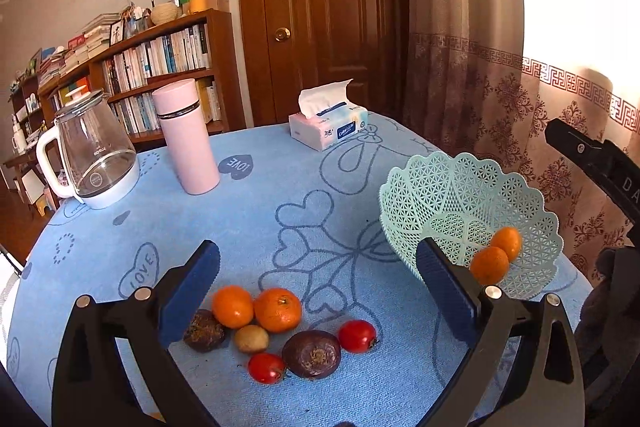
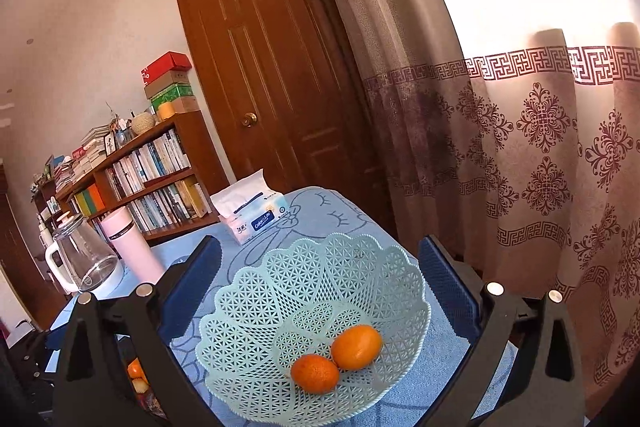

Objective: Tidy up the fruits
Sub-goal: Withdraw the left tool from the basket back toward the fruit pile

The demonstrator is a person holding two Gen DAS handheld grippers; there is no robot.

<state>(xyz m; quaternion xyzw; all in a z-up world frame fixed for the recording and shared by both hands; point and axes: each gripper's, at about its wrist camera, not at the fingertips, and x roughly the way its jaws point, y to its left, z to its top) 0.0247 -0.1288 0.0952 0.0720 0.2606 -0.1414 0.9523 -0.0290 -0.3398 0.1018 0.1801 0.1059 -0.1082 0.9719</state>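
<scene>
On the blue cloth lies a cluster of fruit: two oranges [image 1: 256, 307], two red tomatoes [image 1: 357, 335], two dark purple passion fruits [image 1: 311, 353] and a small brown fruit [image 1: 251, 338]. My left gripper [image 1: 320, 261] hovers open above that cluster with nothing between its fingers. A mint-green lattice basket [image 2: 280, 291] stands at the right and holds two oranges [image 2: 336, 355]. Above the basket my right gripper [image 2: 320, 259] is open and empty; the same basket [image 1: 440, 187] also shows in the left wrist view.
A pink flask [image 1: 186, 137], a glass kettle [image 1: 94, 155] and a tissue pack [image 1: 328, 125] stand at the far side of the round table [image 1: 120, 227]. Behind are a bookshelf, a wooden door and curtains. The right gripper's black body [image 1: 600, 163] shows at the right edge.
</scene>
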